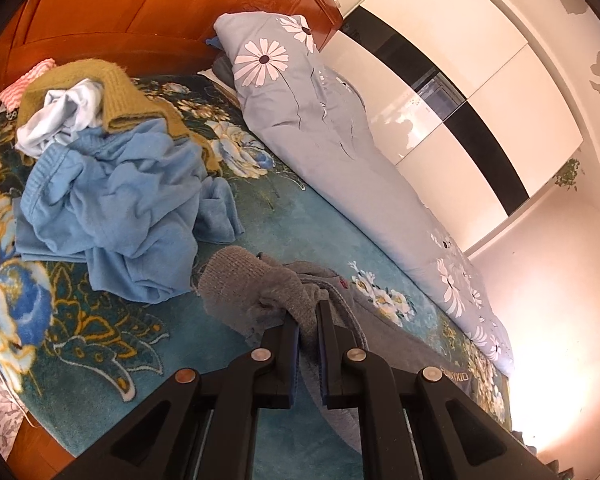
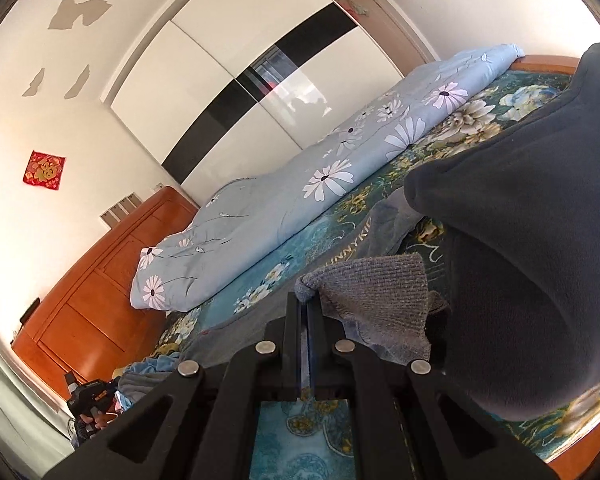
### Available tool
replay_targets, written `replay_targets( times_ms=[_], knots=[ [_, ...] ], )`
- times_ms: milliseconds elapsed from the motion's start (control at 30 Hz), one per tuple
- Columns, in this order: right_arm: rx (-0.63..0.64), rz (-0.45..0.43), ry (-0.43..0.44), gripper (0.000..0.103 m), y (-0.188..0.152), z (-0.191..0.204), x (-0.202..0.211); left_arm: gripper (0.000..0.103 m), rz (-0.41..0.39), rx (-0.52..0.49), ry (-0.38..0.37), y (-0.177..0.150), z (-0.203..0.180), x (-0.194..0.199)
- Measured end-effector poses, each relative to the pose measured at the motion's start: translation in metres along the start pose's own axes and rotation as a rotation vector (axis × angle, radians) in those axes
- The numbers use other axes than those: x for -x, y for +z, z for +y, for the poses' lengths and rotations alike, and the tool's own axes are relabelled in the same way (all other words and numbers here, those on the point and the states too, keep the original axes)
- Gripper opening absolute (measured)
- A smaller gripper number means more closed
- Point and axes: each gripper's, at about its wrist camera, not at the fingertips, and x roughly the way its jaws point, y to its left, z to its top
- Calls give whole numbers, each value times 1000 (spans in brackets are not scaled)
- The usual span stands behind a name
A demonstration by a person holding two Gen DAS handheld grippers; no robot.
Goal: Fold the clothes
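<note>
On the bed's teal floral blanket [image 1: 260,216] lies a grey knit garment [image 1: 240,280], its ribbed edges pinched by both the left gripper [image 1: 309,316] and right gripper [image 2: 305,304]; white wardrobe [image 2: 228,92] behind.

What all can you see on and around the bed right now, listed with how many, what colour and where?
grey knitted garment: one, grey, near bed edge, pinched at two spots
light blue crumpled garment: one, blue, heaped on blanket
olive knitted sweater: one, olive, behind the blue heap
white crumpled cloth: one, white, on the sweater
dark grey fleece garment: one, dark grey, close to right camera
daisy-print quilt: one, pale blue, rolled along wardrobe side
teal floral blanket: one, teal, covering bed
wooden headboard: one, orange-brown
white wardrobe: one, black stripe
left gripper: fingers shut on grey knit
right gripper: fingers shut on grey knit
</note>
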Motion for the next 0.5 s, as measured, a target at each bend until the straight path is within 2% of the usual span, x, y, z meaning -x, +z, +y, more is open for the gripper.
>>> replay_targets(
  times_ms=[133,500],
  knots=[
    [-92,22,39,2,21,-5,-15,9,27,-13,-5,15,-14,-9],
    [-155,63,8,2,49,-7,-45,11,69,1,-5,35,-13,-36]
  ],
)
